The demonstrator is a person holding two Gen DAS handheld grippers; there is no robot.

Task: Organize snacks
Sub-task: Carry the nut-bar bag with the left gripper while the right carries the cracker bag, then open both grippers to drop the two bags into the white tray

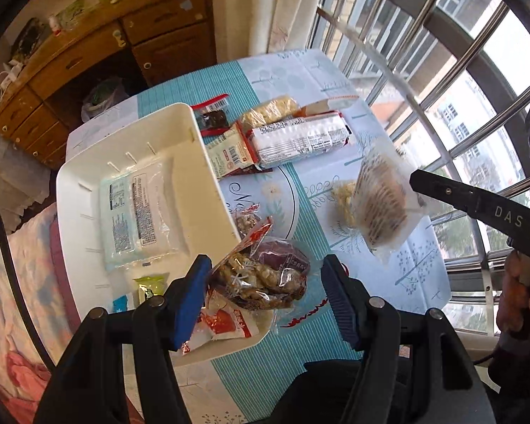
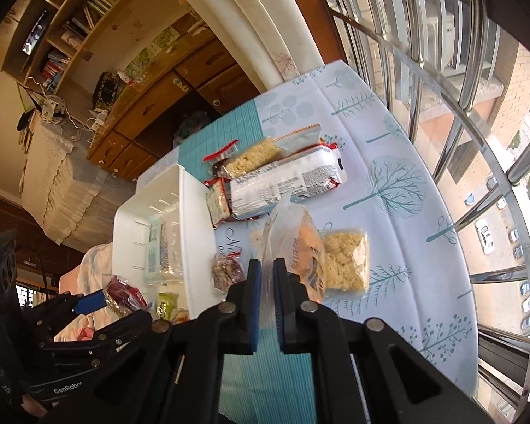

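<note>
My left gripper (image 1: 266, 265) hangs over the near corner of the white bin (image 1: 180, 113), shut on a clear packet of brown nut clusters (image 1: 258, 282) with a purple pack against it. The right wrist view shows that left gripper (image 2: 100, 304) with the packet (image 2: 123, 295) at its tip. My right gripper (image 2: 268, 282) is shut on the edge of a clear bag of brown crackers (image 2: 296, 247), which hangs above the table (image 1: 381, 205). Inside the bin lie a flat clear packet with a blue label (image 1: 134, 212), a green packet (image 1: 150, 284) and a red-and-white packet (image 1: 226, 325).
On the tablecloth (image 2: 388, 183) lie a long white biscuit pack (image 2: 286, 183), yellow rice bars (image 2: 251, 157), a puffed yellow snack pack (image 2: 344, 265) and a small nut packet (image 2: 226, 272) beside the bin. Barred windows (image 1: 459, 88) run along the right. A wooden drawer cabinet (image 1: 88, 60) stands behind.
</note>
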